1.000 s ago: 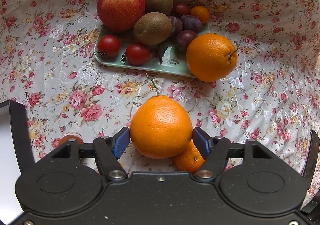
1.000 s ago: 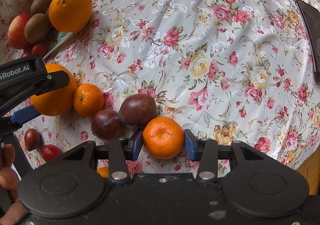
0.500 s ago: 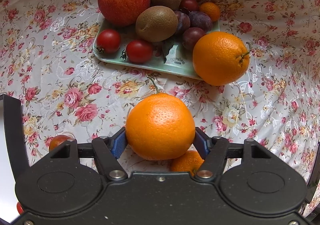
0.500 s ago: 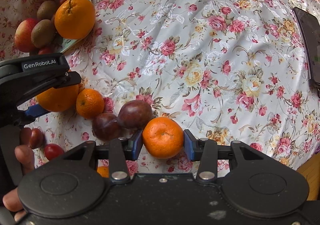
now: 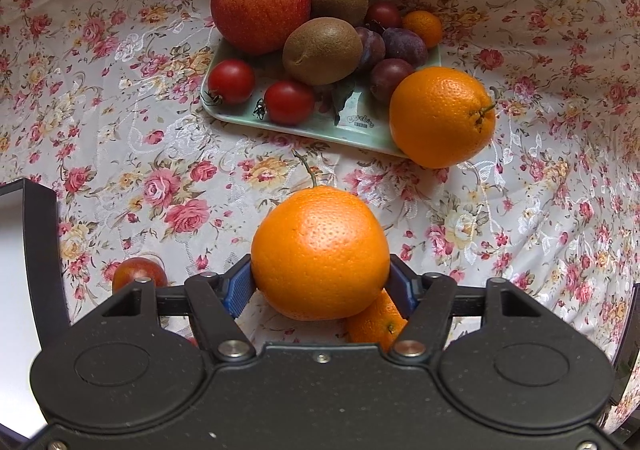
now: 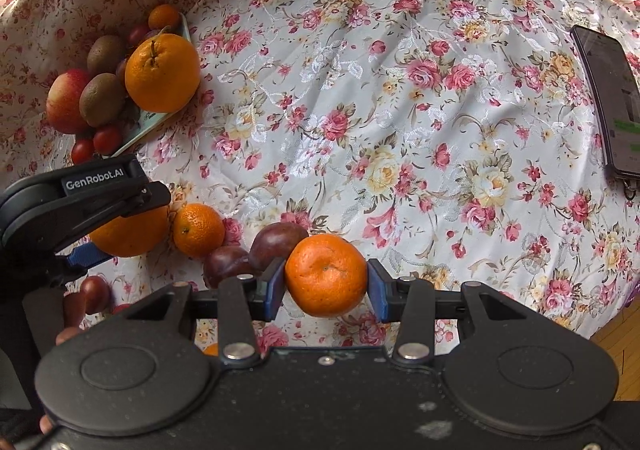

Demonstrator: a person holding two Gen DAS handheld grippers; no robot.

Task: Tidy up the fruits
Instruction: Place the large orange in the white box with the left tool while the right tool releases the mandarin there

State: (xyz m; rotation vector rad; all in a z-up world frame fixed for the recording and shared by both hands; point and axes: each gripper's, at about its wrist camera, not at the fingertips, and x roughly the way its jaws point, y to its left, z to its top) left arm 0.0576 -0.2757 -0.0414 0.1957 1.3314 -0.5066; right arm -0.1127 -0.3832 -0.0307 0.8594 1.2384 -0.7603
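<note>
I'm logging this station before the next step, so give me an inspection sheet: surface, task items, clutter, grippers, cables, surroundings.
Surface: floral tablecloth, wrinkled, covers the table.
Job's things: green tray holds an apple, two kiwis, plums, two tomatoes and a small citrus; a big orange sits at its corner. Loose on the cloth: a mandarin, two plums, small red fruits.
Clutter: phone at the right edge, screen up.
Grippers: left gripper clamps a large orange; right gripper clamps a mandarin-sized orange.
Cables: nothing seen.
Surroundings: wooden floor past the cloth.
</note>
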